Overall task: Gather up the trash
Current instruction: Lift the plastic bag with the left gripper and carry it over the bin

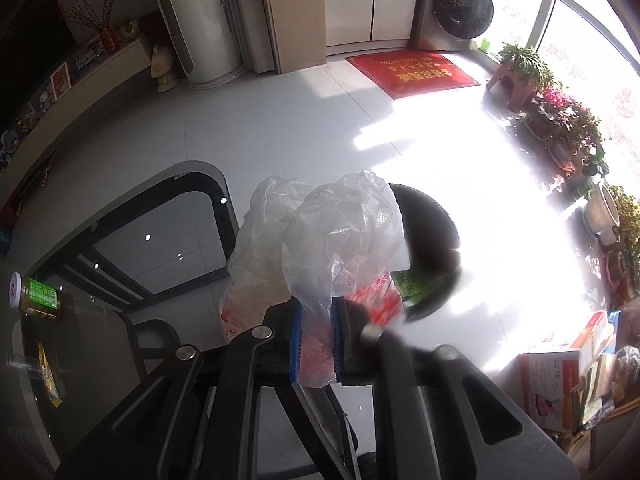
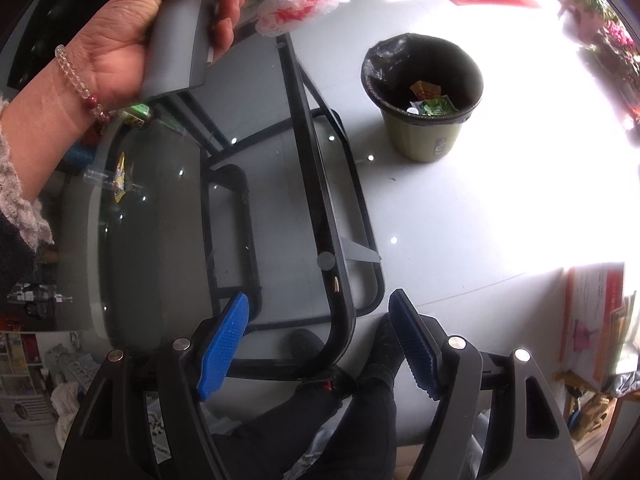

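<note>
My left gripper (image 1: 316, 340) is shut on a crumpled clear plastic bag with red print (image 1: 320, 240), held over the floor beside the glass table, with the black-lined bin (image 1: 434, 240) just behind it. From the right wrist view the same bag (image 2: 304, 0) shows at the top, next to a person's hand (image 2: 120, 40) around the left gripper's handle. The olive bin (image 2: 424, 100) stands on the floor with several wrappers inside. My right gripper (image 2: 320, 344) is open above the table's near corner, nothing between its blue pads (image 2: 224, 344).
On the glass table (image 1: 80, 340) lie a green-labelled jar (image 1: 40, 296), a yellow wrapper (image 1: 50, 376) and a clear plastic tube (image 2: 100, 178). Potted plants (image 1: 560, 120) line the window on the right. Boxes (image 1: 560, 380) are stacked at the lower right. A person's legs (image 2: 340, 400) are below.
</note>
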`<state>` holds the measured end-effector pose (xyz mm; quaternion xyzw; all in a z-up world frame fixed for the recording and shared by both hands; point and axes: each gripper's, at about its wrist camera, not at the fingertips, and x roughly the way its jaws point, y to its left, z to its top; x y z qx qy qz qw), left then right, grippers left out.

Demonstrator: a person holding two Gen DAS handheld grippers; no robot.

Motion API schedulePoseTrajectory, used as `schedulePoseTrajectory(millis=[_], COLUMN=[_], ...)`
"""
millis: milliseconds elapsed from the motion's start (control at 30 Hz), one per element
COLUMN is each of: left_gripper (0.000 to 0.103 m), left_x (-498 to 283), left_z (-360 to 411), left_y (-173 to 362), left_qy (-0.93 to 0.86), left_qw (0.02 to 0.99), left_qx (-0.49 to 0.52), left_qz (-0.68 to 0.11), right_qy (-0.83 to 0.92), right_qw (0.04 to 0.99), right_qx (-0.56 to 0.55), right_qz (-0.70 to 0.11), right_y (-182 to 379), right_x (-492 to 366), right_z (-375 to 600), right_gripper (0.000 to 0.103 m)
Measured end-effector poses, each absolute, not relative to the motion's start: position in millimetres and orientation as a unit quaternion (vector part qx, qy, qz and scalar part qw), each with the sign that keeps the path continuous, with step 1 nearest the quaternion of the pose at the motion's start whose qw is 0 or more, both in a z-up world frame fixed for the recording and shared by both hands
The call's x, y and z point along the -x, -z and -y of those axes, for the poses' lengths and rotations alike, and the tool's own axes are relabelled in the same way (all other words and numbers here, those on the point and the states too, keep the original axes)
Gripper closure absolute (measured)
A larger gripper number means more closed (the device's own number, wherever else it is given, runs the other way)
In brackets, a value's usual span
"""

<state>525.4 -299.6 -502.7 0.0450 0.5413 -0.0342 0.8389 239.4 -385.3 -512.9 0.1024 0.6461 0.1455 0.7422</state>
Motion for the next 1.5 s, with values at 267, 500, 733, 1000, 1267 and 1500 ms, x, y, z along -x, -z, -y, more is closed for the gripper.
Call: schedulePoseTrajectory(millis=[267, 500, 733, 1000, 1267, 1500], left_gripper=[0.09, 0.09, 0.09, 0.09, 0.09, 0.088], left_x=[-534.0, -545.9, -558.7, -572.6, -583.2, -590.6], left_z=[339.2, 370.3, 401.0, 432.1, 462.6, 482.3], left_y=[511.3, 522.5, 536.3, 550.0, 573.5, 602.8], left_qy=[0.055, 0.071, 0.087, 0.099, 0.11, 0.118], left_qw=[0.835, 0.83, 0.823, 0.817, 0.81, 0.798], left_qx=[-0.057, -0.07, -0.073, -0.079, -0.086, -0.098], left_qz=[-0.545, -0.549, -0.557, -0.562, -0.569, -0.582], right_qy=[-0.131, -0.129, -0.133, -0.128, -0.114, -0.105], right_qw=[0.739, 0.735, 0.73, 0.726, 0.72, 0.714], right_qx=[-0.12, -0.131, -0.141, -0.159, -0.172, -0.178], right_qz=[-0.65, -0.653, -0.655, -0.657, -0.662, -0.669], right_y=[520.9, 527.7, 532.0, 539.2, 552.8, 562.5], right_x=[-239.0, -240.1, -243.5, -247.1, -248.2, -242.7], right_z=[404.4, 411.5, 417.9, 434.9, 451.2, 458.8], right_gripper=[0.033, 0.033, 0.033, 0.033, 0.033, 0.033])
